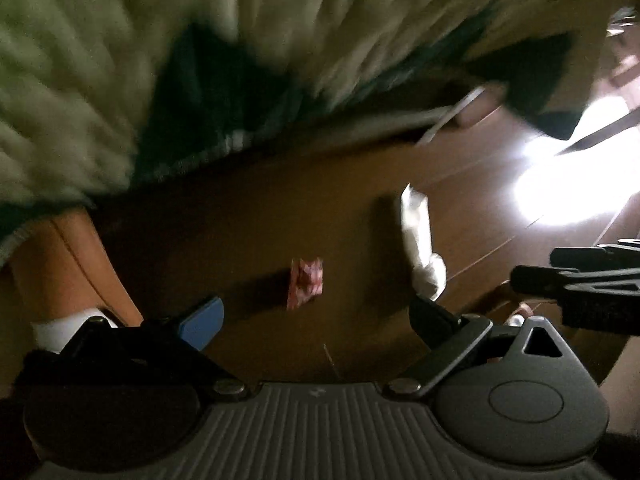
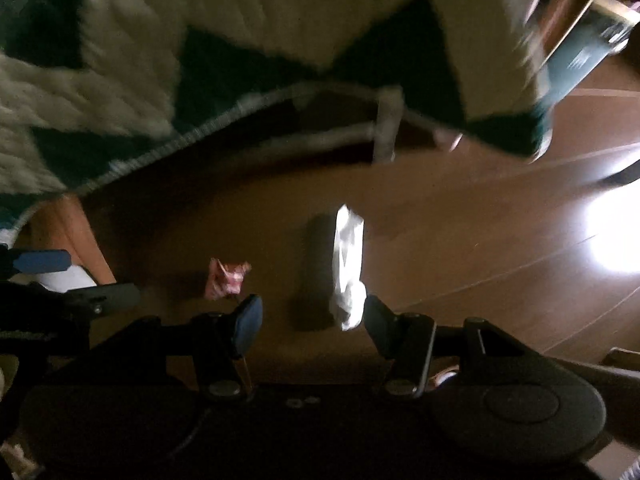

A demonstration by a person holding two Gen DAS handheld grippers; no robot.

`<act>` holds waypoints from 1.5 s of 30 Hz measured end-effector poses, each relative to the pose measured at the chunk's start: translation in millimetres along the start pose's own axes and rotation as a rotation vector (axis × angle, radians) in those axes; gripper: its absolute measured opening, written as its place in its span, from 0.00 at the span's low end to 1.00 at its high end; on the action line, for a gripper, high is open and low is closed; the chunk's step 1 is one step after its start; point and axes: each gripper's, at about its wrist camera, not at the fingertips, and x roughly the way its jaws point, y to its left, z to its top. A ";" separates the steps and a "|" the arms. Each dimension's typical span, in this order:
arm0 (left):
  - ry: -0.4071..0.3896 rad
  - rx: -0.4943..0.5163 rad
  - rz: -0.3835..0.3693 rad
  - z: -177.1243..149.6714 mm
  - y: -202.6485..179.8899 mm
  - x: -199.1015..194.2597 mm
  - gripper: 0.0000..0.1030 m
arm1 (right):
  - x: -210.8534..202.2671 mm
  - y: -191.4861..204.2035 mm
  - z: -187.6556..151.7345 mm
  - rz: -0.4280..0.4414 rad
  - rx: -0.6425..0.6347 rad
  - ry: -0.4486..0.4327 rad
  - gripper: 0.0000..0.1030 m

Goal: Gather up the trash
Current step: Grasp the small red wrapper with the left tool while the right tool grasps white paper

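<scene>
A crumpled red-and-white wrapper lies on the brown wooden floor; it also shows in the right wrist view. A crumpled white tissue lies to its right, also in the right wrist view. My left gripper is open and empty, just short of the wrapper. My right gripper is open and empty, with its right finger close to the tissue's near end. The right gripper also shows in the left wrist view at the right edge.
A green-and-cream quilted blanket hangs over the far side, also in the right wrist view. A white frame bar runs under it. A bare leg with a white sock stands at left. Bright glare lies on the floor at right.
</scene>
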 end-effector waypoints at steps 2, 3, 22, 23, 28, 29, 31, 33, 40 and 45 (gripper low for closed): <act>0.039 -0.028 0.005 4.2 6.4 26.6 0.97 | 28.5 -5.2 4.3 -0.016 -0.013 0.049 0.54; 0.056 -0.033 0.005 5.7 8.6 38.8 0.97 | 40.3 -8.2 5.6 -0.021 -0.010 0.071 0.54; 0.158 -0.015 0.036 3.5 17.4 171.0 0.90 | 197.2 -41.0 0.7 0.029 0.101 0.260 0.54; 0.159 -0.018 0.034 3.5 18.2 173.4 0.87 | 200.5 -40.4 0.0 0.032 0.098 0.266 0.53; 0.166 -0.025 0.030 3.0 20.3 180.1 0.59 | 204.5 -36.2 -0.9 0.020 0.067 0.246 0.52; 0.167 -0.034 0.026 2.5 21.3 180.5 0.57 | 204.4 -35.7 -1.0 0.014 0.059 0.242 0.51; 0.160 -0.052 0.019 2.8 23.1 180.6 0.43 | 204.5 -34.2 -1.9 0.005 0.045 0.241 0.45; 0.144 -0.064 -0.003 3.8 26.1 177.7 0.36 | 205.8 -30.2 -3.6 -0.012 0.022 0.233 0.22; 0.131 -0.042 -0.021 0.2 27.5 169.9 0.32 | 194.9 -24.5 -3.9 -0.041 0.010 0.203 0.12; 0.112 -0.033 -0.025 -0.2 20.4 141.4 0.32 | 159.7 -18.1 3.0 -0.049 0.018 0.167 0.11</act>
